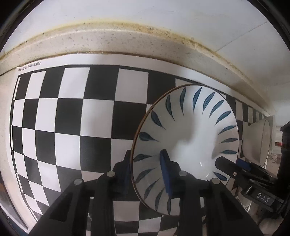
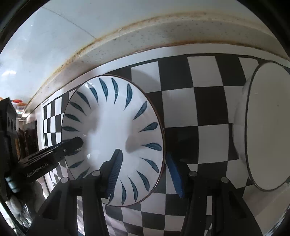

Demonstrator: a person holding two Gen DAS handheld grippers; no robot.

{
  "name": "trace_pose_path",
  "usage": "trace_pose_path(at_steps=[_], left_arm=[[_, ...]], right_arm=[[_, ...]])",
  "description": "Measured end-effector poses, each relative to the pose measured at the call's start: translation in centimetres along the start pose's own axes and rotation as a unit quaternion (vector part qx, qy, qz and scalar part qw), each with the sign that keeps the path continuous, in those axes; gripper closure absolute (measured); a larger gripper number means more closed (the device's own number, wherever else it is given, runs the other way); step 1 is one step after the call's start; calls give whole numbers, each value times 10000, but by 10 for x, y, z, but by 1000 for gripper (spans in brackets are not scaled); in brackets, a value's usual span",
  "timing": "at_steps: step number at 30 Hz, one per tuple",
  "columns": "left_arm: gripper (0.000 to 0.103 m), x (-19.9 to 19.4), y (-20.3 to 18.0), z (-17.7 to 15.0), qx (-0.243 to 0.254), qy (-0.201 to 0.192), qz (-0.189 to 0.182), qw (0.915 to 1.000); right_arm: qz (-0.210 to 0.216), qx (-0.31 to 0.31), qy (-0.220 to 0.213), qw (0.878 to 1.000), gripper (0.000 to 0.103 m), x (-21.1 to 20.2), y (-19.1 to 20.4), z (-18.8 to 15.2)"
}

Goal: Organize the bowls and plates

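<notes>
Speckled cream countertop [image 1: 112, 43] runs along a white tiled wall [image 1: 163, 12], with a grimy brown seam where the two meet. Spread over the counter is a black-and-white checkerboard sheet [image 1: 72, 112] that fills most of both views.

On that sheet sits a round white ceramic bowl with dark blue leaf strokes fanned around its inner wall and a thin brown rim [image 1: 186, 143]. It lies right of centre in the left wrist view and left of centre in the right wrist view [image 2: 112, 138].

The left gripper [image 1: 146, 168] straddles the bowl's near-left rim in its own view: one blue-padded finger is inside the bowl, the black one is outside, and the pair is clamped on the wall.

The right gripper [image 2: 145, 170] brackets the opposite rim, at the lower right of the bowl in its view, with one ribbed blue pad inside. The other pad stands just outside with a sliver of checkerboard between it and the rim, so these tongs are apart.

A plain white bowl with a thin dark rim [image 2: 268, 127] rests near the right edge of the right wrist view, well apart from the patterned one.
</notes>
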State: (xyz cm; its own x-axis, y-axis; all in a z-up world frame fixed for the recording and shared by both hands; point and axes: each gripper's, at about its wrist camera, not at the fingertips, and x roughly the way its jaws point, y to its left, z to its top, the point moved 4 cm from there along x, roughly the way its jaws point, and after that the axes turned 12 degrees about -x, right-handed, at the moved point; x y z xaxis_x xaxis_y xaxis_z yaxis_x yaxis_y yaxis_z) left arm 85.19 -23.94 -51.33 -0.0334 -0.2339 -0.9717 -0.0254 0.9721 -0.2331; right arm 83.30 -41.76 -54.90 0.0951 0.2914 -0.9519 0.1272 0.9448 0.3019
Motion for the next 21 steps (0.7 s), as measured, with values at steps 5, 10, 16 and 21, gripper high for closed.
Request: trace_pose_path(at_steps=[5,10,16,21], left_arm=[[76,-4,3,-6,-31,-159,37,9999],[76,-3,-6,-19,-7,-274,73,9996],[76,-14,-19,-33,53,-420,148,9990],[76,-22,-25,-43,125,-513,143,9985]], right_arm=[[-242,-107,-4,9996,81,-4,-4,-5],[-240,-212,18,9995,83,-10,-8,-11],[-261,-434,44,9987,84,-23,-4,-23],[-148,-482,-9,9987,86,-36,-1,-34]])
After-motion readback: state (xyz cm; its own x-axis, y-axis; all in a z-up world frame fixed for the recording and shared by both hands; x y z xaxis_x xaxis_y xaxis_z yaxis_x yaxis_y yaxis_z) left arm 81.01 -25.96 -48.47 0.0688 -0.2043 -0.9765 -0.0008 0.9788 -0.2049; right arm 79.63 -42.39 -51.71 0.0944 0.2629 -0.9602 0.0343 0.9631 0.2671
